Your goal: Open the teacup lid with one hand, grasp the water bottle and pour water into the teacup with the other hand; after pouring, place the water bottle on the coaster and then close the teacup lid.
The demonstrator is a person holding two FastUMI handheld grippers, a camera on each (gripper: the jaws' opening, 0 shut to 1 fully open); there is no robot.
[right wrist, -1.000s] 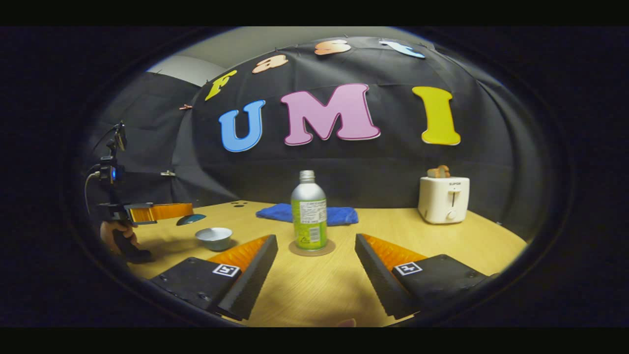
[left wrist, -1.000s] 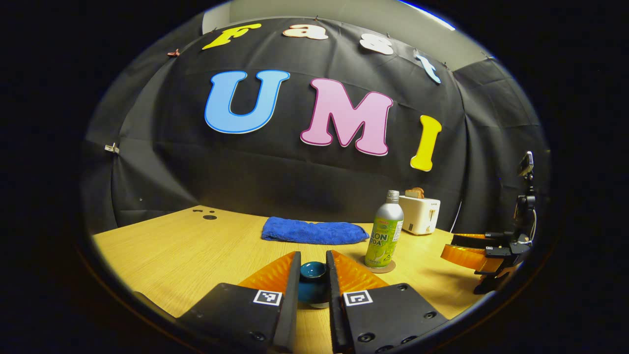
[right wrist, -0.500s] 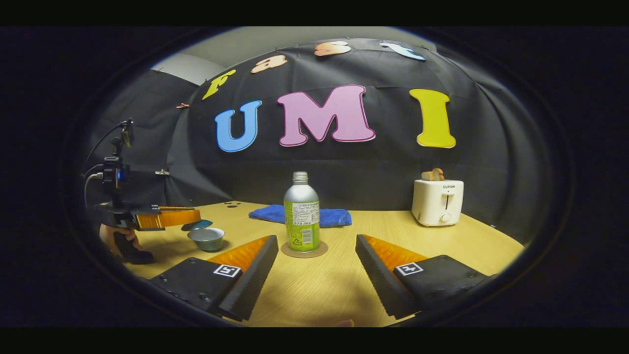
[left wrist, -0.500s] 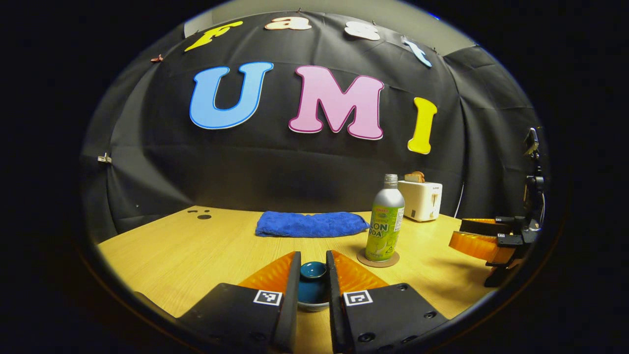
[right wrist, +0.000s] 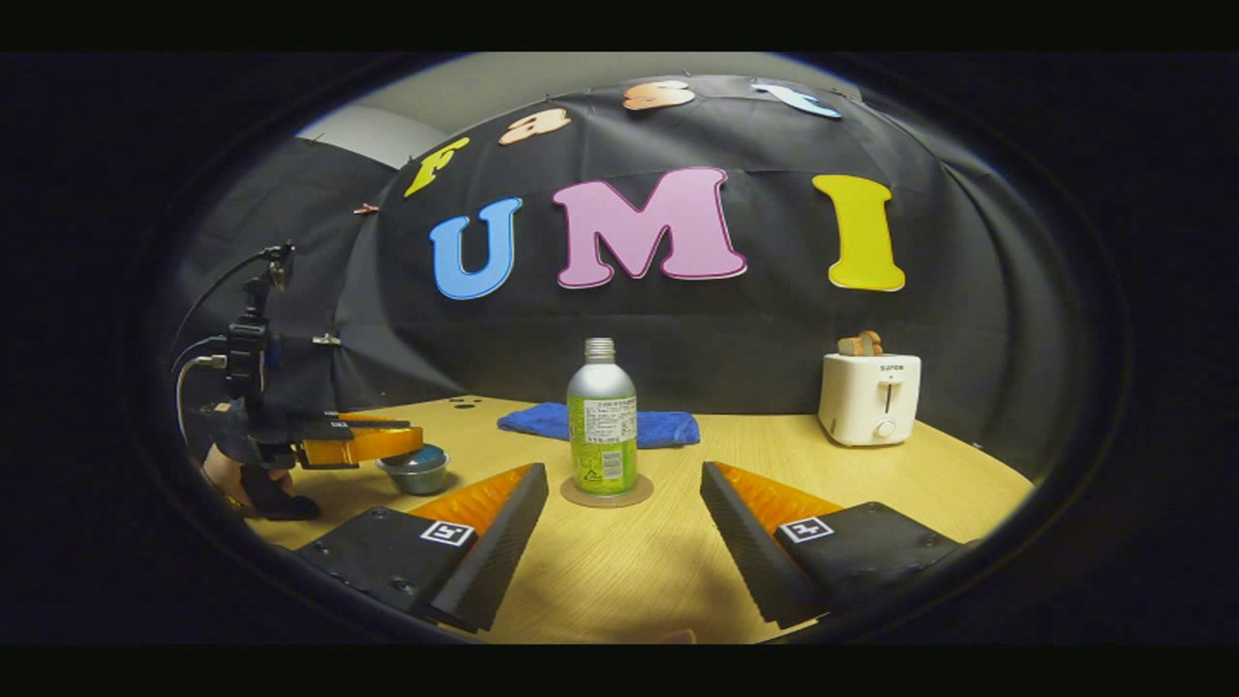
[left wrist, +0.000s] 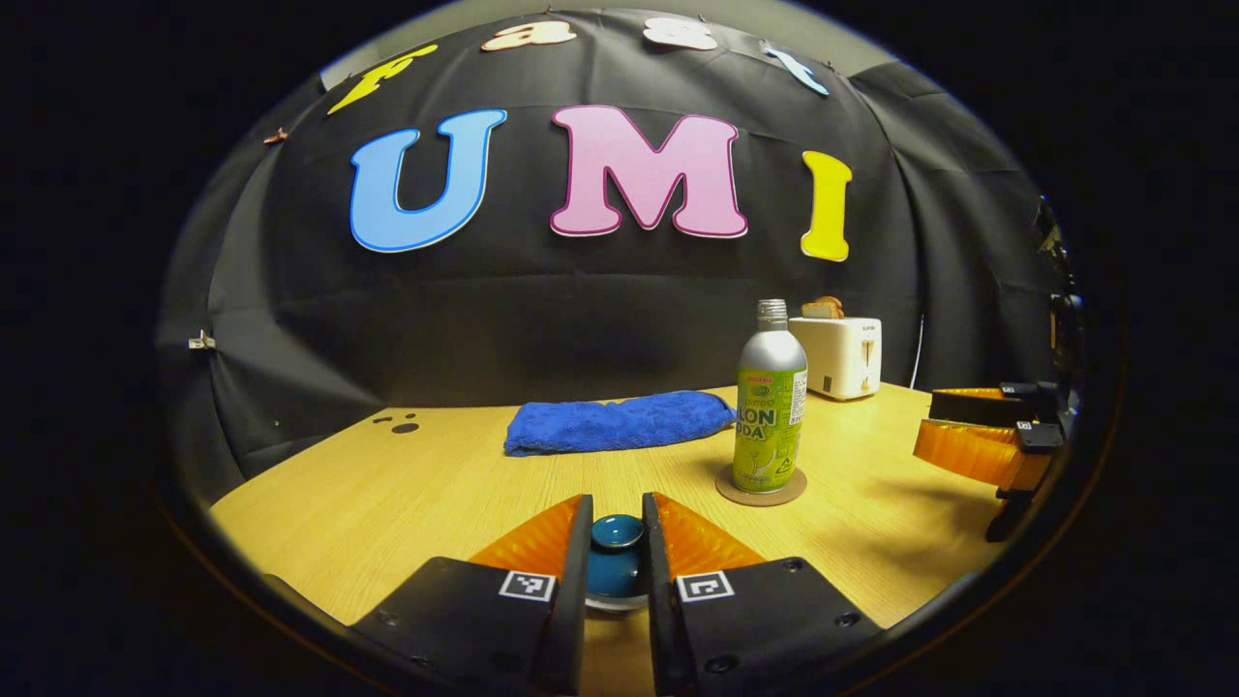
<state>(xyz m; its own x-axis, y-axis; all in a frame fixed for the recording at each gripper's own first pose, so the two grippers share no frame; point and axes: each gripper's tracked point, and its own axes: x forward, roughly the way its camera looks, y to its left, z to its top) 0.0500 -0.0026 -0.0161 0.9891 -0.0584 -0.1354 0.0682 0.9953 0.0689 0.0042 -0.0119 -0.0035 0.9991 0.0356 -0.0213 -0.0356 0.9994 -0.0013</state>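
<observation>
your left gripper (left wrist: 616,542) pinches the teacup lid (left wrist: 617,530) just over the teacup (right wrist: 418,474); water bottle (right wrist: 601,416) on coaster (right wrist: 607,490); right gripper (right wrist: 619,508) wide. only closing left.

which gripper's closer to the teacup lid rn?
Left. The left gripper has its fingers shut on the teacup lid, just over the teacup. The right gripper is open and off to the side, facing the water bottle on its coaster.
</observation>
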